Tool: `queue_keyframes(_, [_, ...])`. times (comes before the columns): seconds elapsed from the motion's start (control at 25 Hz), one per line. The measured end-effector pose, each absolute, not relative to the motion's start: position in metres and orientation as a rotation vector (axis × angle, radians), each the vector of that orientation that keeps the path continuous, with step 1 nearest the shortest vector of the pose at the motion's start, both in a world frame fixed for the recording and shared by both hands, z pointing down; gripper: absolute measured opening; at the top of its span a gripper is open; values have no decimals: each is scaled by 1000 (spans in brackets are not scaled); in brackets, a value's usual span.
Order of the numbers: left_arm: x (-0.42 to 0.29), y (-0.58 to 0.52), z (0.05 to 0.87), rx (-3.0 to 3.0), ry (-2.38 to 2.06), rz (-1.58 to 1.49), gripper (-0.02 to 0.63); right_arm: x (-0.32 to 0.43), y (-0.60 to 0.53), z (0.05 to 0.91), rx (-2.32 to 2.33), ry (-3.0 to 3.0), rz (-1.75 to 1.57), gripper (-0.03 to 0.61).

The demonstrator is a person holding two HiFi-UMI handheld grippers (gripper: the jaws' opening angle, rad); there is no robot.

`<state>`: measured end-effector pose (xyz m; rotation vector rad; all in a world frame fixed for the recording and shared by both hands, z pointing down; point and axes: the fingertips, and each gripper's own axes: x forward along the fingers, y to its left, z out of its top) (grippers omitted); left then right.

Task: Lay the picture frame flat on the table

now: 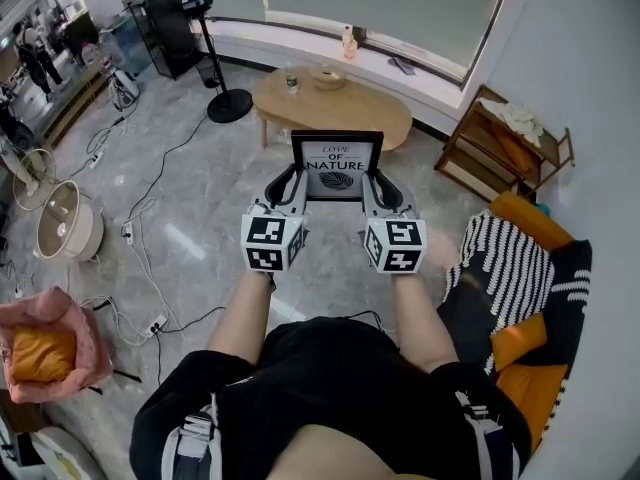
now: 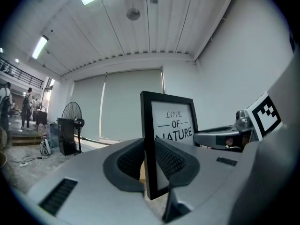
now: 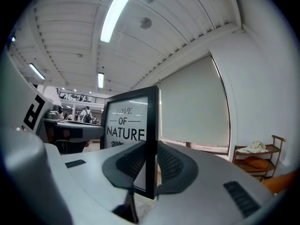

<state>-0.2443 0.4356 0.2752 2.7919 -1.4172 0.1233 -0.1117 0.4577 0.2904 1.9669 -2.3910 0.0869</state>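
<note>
A black picture frame with a white print reading "LOVE OF NATURE" hangs upright in the air, in front of the oval wooden table. My left gripper is shut on the frame's left edge, and my right gripper is shut on its right edge. Both gripper views show the frame's side bar pinched between the ribbed pads. The frame stands clear of the table top, over the floor.
On the table sit a glass and a shallow bowl. A standing fan is left of the table, a wooden shelf right of it. Cables trail on the floor at left; a striped-cushion sofa is at right.
</note>
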Motion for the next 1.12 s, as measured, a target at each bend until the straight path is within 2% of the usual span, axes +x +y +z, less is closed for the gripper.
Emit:
queue_keyframes(0.52, [-300, 418, 283, 2834, -1344, 106, 81, -168, 447, 293, 2043, -2333, 29, 89])
queue_keyframes(1.12, [-287, 330, 302, 2828, -1360, 115, 81, -155, 357, 313, 2011, -2356, 46, 89])
